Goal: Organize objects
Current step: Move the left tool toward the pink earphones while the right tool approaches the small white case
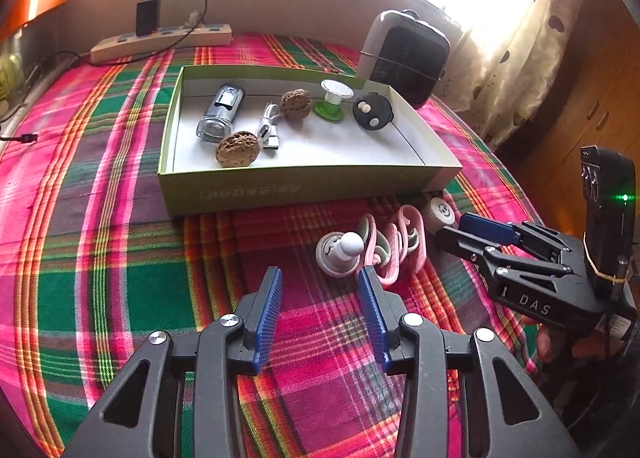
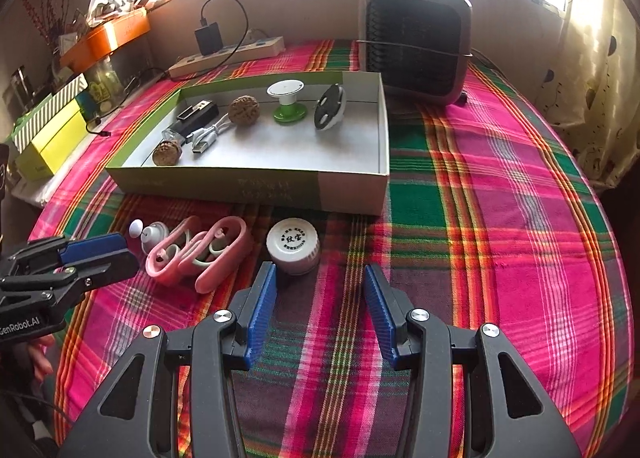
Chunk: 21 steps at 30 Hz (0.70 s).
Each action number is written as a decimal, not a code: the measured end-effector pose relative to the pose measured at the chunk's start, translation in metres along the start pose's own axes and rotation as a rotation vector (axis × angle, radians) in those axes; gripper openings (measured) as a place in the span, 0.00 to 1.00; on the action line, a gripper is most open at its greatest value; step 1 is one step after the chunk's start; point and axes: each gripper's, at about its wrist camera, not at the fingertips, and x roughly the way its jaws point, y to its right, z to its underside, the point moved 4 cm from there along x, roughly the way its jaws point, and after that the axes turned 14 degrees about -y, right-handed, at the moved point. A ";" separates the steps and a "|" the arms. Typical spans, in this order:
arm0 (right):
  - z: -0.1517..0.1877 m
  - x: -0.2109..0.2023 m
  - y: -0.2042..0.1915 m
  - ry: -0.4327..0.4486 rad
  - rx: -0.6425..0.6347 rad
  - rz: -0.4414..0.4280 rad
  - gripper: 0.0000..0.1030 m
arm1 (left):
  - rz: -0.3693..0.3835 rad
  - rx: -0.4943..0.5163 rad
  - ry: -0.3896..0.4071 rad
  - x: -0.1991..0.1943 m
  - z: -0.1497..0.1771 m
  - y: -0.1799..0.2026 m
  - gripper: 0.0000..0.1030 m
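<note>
My left gripper (image 1: 320,290) is spread with nothing in it, a pink clip (image 1: 394,248) just ahead. My right gripper (image 2: 320,286) is also released, a white cap (image 2: 293,245) just ahead-left. Farther ahead sits the box (image 2: 352,194).

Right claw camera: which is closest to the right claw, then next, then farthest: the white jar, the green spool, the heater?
1. White jar, just ahead of the right claw, slightly left.
2. Green spool, inside the box.
3. Heater, behind the box, far right.
</note>
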 end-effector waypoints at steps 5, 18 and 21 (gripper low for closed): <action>-0.005 0.003 -0.002 -0.003 -0.017 0.009 0.51 | 0.011 -0.007 -0.003 0.003 -0.007 0.000 0.37; -0.015 0.009 -0.004 -0.006 -0.041 0.058 0.59 | -0.015 0.002 -0.005 0.009 -0.019 0.001 0.37; -0.017 0.010 -0.003 -0.007 -0.034 0.064 0.59 | -0.028 0.007 -0.002 0.010 -0.020 0.002 0.37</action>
